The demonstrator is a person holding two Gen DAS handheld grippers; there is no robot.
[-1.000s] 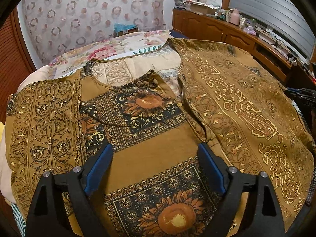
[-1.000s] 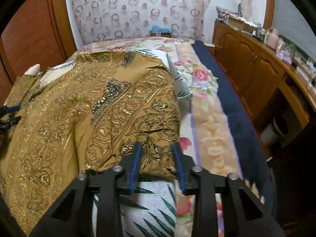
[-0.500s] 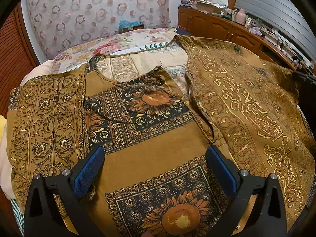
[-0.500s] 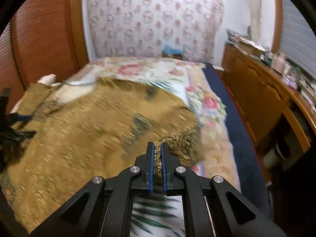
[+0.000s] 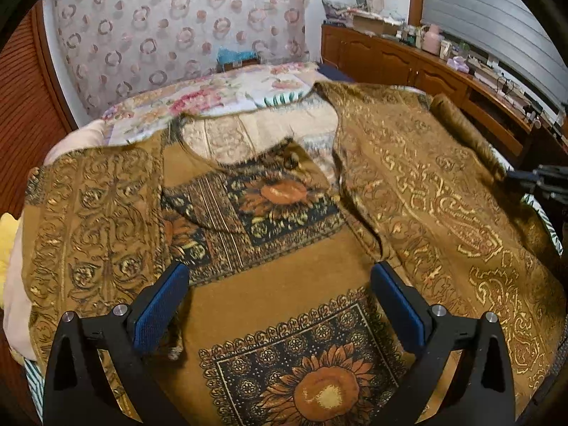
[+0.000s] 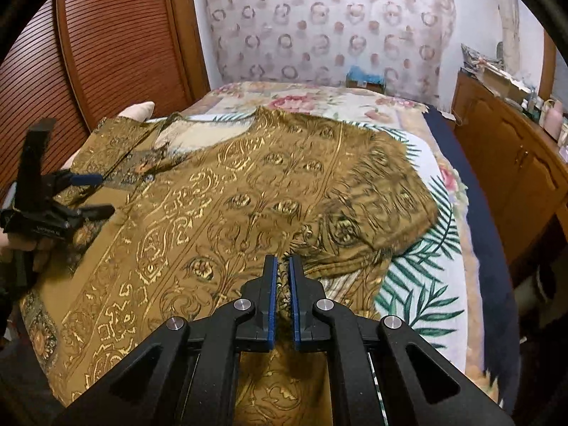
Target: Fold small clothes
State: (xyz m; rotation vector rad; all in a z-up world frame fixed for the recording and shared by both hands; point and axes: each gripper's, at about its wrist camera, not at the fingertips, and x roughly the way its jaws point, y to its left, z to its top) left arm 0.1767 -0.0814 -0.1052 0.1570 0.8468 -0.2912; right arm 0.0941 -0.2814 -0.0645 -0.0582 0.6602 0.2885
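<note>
Covering most of the bed (image 6: 451,248) is a mustard-brown patterned shirt (image 5: 284,255), spread flat with its neckline toward the headboard wall. The left wrist view alone shows the shirt's front: 2 sunflower panels (image 5: 319,390) on dark squares and a small button near the collar, with the sleeve on its right side folded in over the body. The right wrist view alone shows the bed's floral and palm-leaf cover, the navy strip along its far edge, the slatted wooden door (image 6: 117,46) and the wooden cabinet (image 6: 514,149) beside the bed. The left tongs (image 5: 280,277) hover over the shirt's middle with both blue pads spread wide and nothing between them; in the right view they appear at the left edge, held in a hand that the frame mostly cuts off. The right tongs (image 6: 282,277) are closed nearly tight, pinching a bunched fold of the shirt's edge, lifted slightly off the cover. In the left view only the tip of the right tongs shows at the right rim, too dark to read. The shirt's hem lies under the tongs and out of frame in both views, and motion blur softens the lifted fabric.
</note>
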